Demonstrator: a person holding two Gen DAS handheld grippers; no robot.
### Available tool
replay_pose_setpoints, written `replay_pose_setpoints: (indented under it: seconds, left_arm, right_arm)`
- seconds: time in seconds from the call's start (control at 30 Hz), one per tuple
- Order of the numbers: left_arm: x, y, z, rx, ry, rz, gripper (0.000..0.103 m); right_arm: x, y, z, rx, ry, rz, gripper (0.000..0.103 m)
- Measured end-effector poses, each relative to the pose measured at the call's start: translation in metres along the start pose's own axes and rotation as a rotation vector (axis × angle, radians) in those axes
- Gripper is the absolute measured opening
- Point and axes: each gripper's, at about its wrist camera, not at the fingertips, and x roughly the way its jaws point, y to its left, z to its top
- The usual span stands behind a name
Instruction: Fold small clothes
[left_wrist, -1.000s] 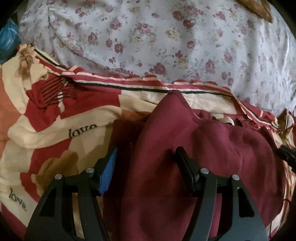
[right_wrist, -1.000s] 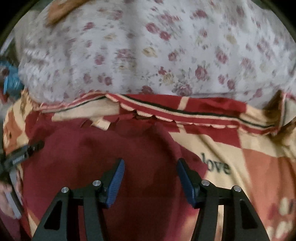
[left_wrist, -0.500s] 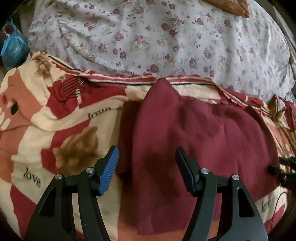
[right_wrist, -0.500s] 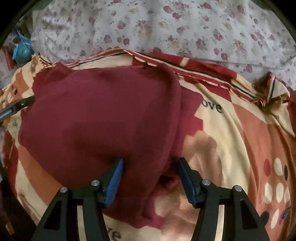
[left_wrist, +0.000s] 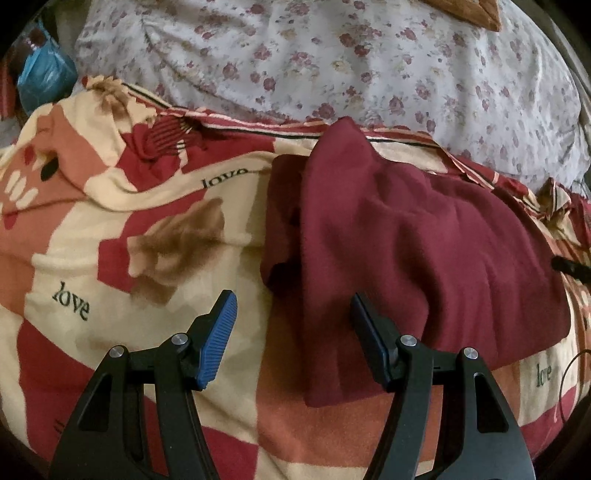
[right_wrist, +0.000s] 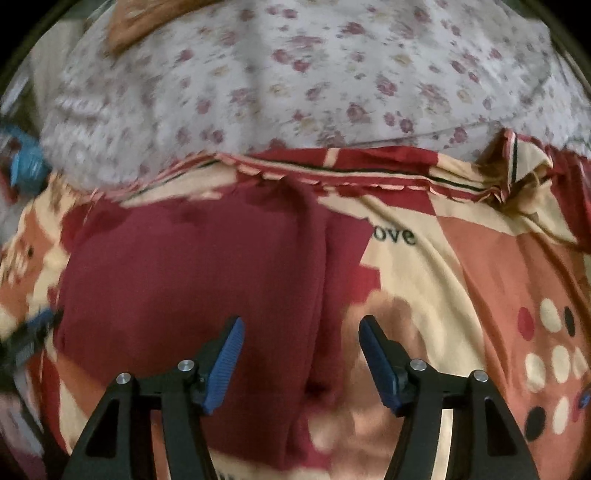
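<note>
A dark maroon garment (left_wrist: 424, 243) lies on a red, cream and orange blanket (left_wrist: 122, 266) printed with "love". It is partly folded, with a ridge along its left side. My left gripper (left_wrist: 291, 306) is open and empty, over the garment's lower left edge. In the right wrist view the same maroon garment (right_wrist: 192, 280) fills the left half, with a fold ridge running down toward the jaws. My right gripper (right_wrist: 301, 332) is open and empty, above the garment's right edge. The right gripper's tip (left_wrist: 569, 267) shows at the right edge of the left wrist view.
A white floral sheet (left_wrist: 351, 62) covers the bed behind the blanket. A blue plastic bag (left_wrist: 44, 81) lies at the far left. A brown cushion corner (left_wrist: 469, 13) shows at the top.
Both grippers pulled back from the garment, so more blanket and the garment's lower edge now show. The right view then moved forward and lower again. Both jaws stayed open.
</note>
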Motion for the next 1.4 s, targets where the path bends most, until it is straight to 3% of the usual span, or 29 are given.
replay_pose_setpoints:
  seconds: [0.2, 0.27, 0.3, 0.33, 0.37, 0.57, 0.73, 0.97, 1.0, 1.07, 1.1, 1.3, 1.4]
  left_arm:
    - [0.008, 0.003, -0.002, 0.002, 0.000, 0.009, 0.064]
    - [0.011, 0.003, -0.002, 0.004, 0.003, 0.007, 0.064]
    - [0.013, 0.004, -0.002, 0.004, 0.004, 0.005, 0.064]
    - [0.014, 0.004, -0.002, 0.003, 0.005, 0.003, 0.064]
    - [0.015, 0.005, -0.002, 0.000, 0.005, -0.001, 0.064]
    - [0.019, 0.007, -0.002, -0.008, 0.007, -0.014, 0.064]
    - [0.020, 0.006, -0.003, -0.007, 0.004, -0.012, 0.064]
    - [0.016, 0.004, -0.005, 0.014, -0.008, 0.005, 0.064]
    - [0.016, 0.004, -0.005, 0.013, -0.008, 0.005, 0.064]
    - [0.016, 0.004, -0.005, 0.012, -0.007, 0.003, 0.064]
    - [0.015, 0.004, -0.005, 0.011, -0.007, 0.001, 0.064]
    - [0.015, 0.011, -0.006, -0.023, 0.006, -0.039, 0.064]
    - [0.016, 0.014, -0.006, -0.045, 0.013, -0.058, 0.064]
  right_arm:
    - [0.040, -0.003, 0.034, 0.060, 0.021, -0.012, 0.063]
    - [0.050, 0.000, 0.042, 0.029, 0.039, 0.012, 0.060]
    - [0.052, 0.003, 0.044, -0.001, 0.037, 0.015, 0.055]
    - [0.052, 0.004, 0.045, -0.030, 0.023, 0.001, 0.037]
    - [0.052, 0.002, 0.045, -0.036, 0.017, -0.011, 0.030]
    - [0.048, -0.017, 0.046, -0.019, -0.012, -0.017, 0.021]
    - [0.054, -0.008, 0.040, -0.070, -0.028, -0.086, 0.021]
    - [0.042, -0.016, 0.041, -0.004, -0.028, -0.047, 0.021]
    - [0.040, -0.018, 0.041, 0.015, -0.024, -0.034, 0.022]
    - [0.031, -0.022, 0.039, 0.055, -0.031, -0.026, 0.040]
    - [0.026, -0.022, 0.039, 0.064, -0.042, -0.038, 0.042]
    - [-0.002, 0.000, 0.034, -0.003, -0.080, -0.020, 0.043]
    - [-0.008, 0.026, 0.030, -0.083, -0.087, -0.058, 0.043]
